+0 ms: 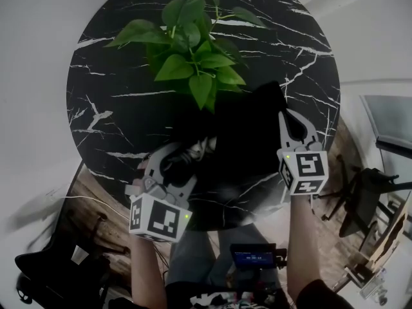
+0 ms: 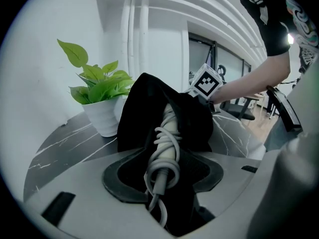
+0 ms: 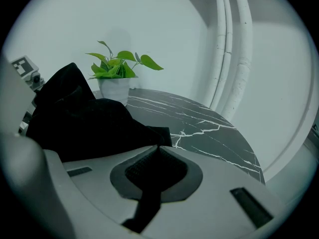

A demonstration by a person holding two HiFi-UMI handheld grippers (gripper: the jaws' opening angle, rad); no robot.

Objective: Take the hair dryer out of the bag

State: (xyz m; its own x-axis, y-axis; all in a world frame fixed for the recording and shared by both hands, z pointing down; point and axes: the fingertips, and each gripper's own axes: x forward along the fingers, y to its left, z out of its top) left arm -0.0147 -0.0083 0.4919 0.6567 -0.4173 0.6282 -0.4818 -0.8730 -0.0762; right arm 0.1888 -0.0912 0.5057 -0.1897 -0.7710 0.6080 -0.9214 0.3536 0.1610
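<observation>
A black fabric bag (image 1: 251,140) lies on the round black marble table (image 1: 116,63), in front of me. Out of its mouth sticks the hair dryer (image 2: 167,133), a pale handle wound with its grey-white cord. My left gripper (image 2: 162,176) is shut on that cord-wrapped handle, with black bag cloth around and under it. In the head view the left gripper (image 1: 183,156) is at the bag's near left side. My right gripper (image 3: 157,151) is shut on a fold of the bag (image 3: 84,118) at its right end (image 1: 283,111). The dryer's head is hidden inside the bag.
A leafy green plant (image 1: 193,50) in a white pot (image 2: 102,116) stands on the table just behind the bag. The table's near edge (image 1: 212,221) is close to both grippers. Chairs and a desk (image 1: 380,192) stand on the floor to the right.
</observation>
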